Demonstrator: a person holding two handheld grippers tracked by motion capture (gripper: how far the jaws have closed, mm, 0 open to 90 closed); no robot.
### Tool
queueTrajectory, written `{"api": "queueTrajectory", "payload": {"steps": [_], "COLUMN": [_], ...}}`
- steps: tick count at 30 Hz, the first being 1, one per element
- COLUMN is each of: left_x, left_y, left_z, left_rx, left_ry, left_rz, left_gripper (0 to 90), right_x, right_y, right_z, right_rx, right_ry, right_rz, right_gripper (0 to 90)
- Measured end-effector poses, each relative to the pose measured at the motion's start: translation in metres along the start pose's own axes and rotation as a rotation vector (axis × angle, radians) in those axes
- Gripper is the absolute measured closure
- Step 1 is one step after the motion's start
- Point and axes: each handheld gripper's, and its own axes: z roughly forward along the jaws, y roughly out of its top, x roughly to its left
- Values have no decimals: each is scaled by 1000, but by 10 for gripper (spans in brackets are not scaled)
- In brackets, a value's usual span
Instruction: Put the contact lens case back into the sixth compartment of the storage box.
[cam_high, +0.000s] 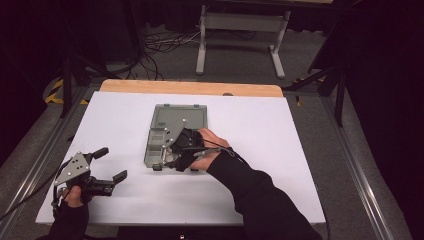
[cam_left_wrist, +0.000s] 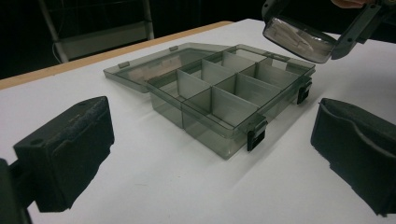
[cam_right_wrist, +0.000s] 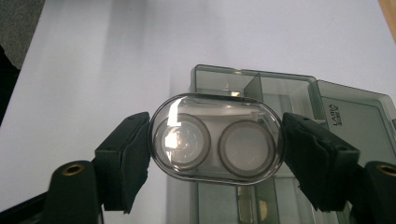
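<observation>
Clear plastic, rounded like a capsule, with two round wells inside: this small case (cam_right_wrist: 217, 138) sits clamped between the right gripper (cam_right_wrist: 215, 154), its two fingers (cam_right_wrist: 128, 161) pressing on the short ends so the long axis runs straight across from pad to pad. It hangs directly above the smoke-grey organiser box (cam_left_wrist: 224, 100), which lies open on the white desk (cam_high: 280, 150) with its lid (cam_high: 181, 116) folded flat on the far side. In the left gripper view the case (cam_left_wrist: 299, 39) hovers over the far corner of the box, above the compartments and apart from their walls. That is the relation the next move likely turns on: the case's length has to line up with a compartment (cam_left_wrist: 254, 88) wide enough to take it, and the upright dividers (cam_left_wrist: 198, 74) are what could catch it on the way down.

The left gripper (cam_high: 107, 165) rests near the desk's front left corner, well apart from the box, fingers (cam_left_wrist: 70, 149) spread wide with nothing between them. The right hand (cam_high: 210, 150) is plainly the nearer one. Two black latches (cam_left_wrist: 256, 135) stand on the box's near wall, clear of the descent.
</observation>
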Motion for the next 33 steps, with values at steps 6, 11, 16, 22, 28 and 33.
{"api": "queueTrajectory", "payload": {"steps": [6,11,16,22,28,33], "left_x": [0,1,1,1,1,1], "left_y": [0,0,0,0,0,0], "left_z": [0,-1,-1,-1,-1,0], "left_rx": [0,0,-1,-1,-1,0], "left_ry": [1,2,2,2,2,1], "left_rz": [0,7,4,4,3,6], "left_gripper": [3,3,3,3,3,3], "right_x": [-6,-11,-14,-20,-24,-27], "right_y": [1,2,2,0,-1,-2], "right_z": [6,10,14,19,21,24], "right_rx": [9,15,23,32,38,43], "right_ry": [-8,-8,-14,-17,-17,-18], "right_rz": [-1,1,0,12,16,20], "right_gripper": [266,266,266,266,266,266]}}
